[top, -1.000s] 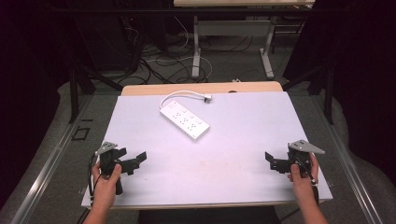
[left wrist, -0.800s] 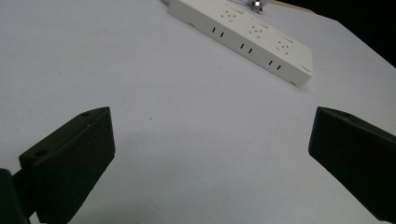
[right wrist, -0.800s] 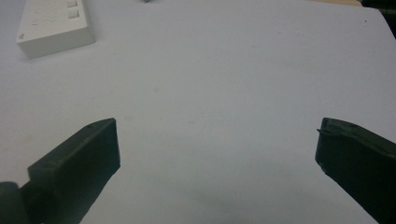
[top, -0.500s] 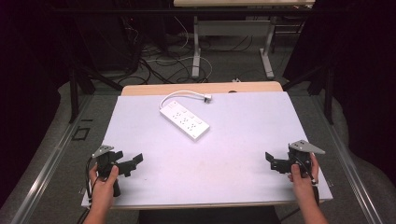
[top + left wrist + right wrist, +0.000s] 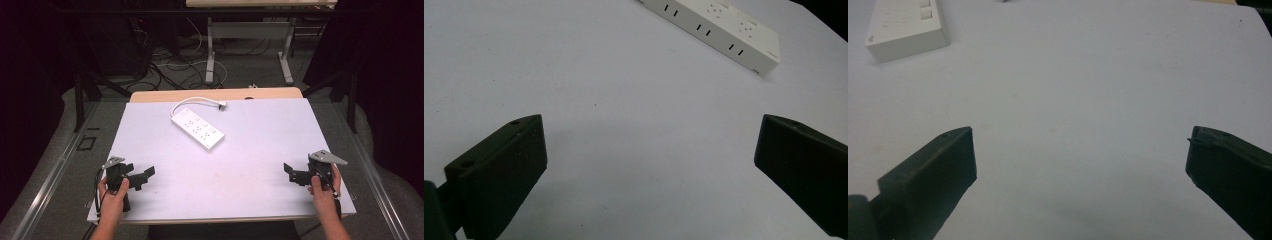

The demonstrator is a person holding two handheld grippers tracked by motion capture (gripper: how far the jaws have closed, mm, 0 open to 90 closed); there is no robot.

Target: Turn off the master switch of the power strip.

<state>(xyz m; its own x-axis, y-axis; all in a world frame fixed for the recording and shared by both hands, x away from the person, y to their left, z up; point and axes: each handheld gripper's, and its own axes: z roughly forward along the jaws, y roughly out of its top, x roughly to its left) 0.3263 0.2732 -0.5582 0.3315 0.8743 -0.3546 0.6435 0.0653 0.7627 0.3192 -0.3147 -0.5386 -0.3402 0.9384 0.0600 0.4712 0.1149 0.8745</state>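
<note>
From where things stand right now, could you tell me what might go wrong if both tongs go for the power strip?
1. The power strip lies flat and looks wide; even the open left tongs may slip off its edges.
2. Its cord loops toward the table's far edge; lifting could drag the plug.
3. The right tongs start far away, so both arms could crowd each other at the strip.

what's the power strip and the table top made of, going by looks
Power strip: likely hard moulded plastic, white and smooth, with crisp edges and cut socket slots; its cord looks rubbery. Table top: pale matte sheet, possibly laminate, faintly speckled, over a wood-coloured board at the far edge.
</note>
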